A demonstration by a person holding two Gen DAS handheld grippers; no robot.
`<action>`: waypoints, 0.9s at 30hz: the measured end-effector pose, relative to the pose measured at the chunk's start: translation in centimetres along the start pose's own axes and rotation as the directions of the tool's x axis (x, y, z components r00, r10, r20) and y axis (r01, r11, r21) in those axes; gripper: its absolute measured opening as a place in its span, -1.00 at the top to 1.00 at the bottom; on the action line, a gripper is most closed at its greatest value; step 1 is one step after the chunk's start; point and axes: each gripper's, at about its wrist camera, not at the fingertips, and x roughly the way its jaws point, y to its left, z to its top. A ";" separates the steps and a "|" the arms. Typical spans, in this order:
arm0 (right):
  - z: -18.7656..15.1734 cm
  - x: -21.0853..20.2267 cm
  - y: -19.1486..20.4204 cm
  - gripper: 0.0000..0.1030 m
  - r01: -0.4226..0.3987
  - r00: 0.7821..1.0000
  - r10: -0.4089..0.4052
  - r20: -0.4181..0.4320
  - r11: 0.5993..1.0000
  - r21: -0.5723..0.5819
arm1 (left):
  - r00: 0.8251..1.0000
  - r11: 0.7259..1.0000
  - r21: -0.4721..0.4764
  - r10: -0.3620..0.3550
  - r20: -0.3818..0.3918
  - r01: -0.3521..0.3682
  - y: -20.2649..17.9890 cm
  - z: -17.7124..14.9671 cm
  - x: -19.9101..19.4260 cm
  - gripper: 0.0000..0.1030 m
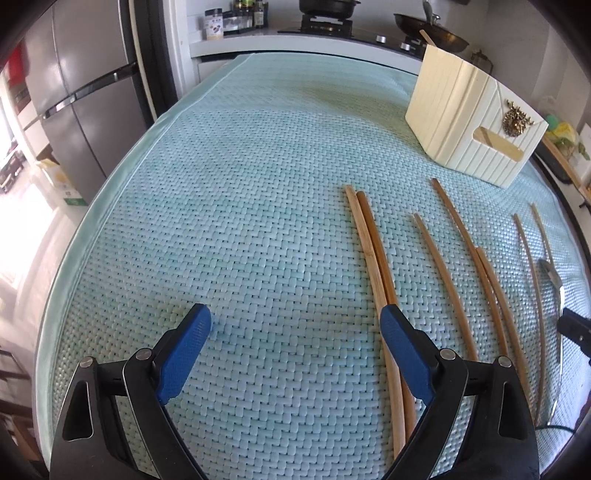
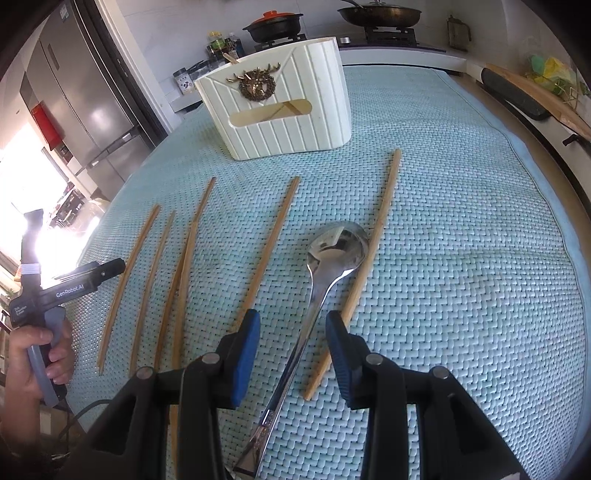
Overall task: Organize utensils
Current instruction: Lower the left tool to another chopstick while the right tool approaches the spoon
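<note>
Several bamboo chopsticks lie side by side on the pale green woven mat (image 1: 221,184). My left gripper (image 1: 295,314) stands wide open low over the mat, and its right finger (image 1: 402,343) covers a touching pair of chopsticks (image 1: 369,240). A steel spoon (image 2: 338,247) lies among the chopsticks with its bowl pointing away. My right gripper (image 2: 292,315) is narrowly open and straddles the spoon's handle, with a gap showing on both sides. A cream ribbed utensil holder (image 2: 280,122) with a gold deer ornament stands at the back; one wooden utensil leans inside it.
A steel fridge (image 1: 85,92) stands left of the table. Behind the mat are a stove with a black pot (image 2: 275,27), a wok (image 2: 380,14) and spice jars. A wooden board (image 2: 535,96) lies along the right edge. A person's hand (image 2: 40,354) holds the left gripper's handle.
</note>
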 end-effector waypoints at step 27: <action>1.9 2.4 0.0 0.28 0.077 0.997 -0.077 0.017 0.997 -0.005 | 0.999 0.998 0.057 0.014 -0.029 -0.012 -1.9 1.6 1.6 -0.69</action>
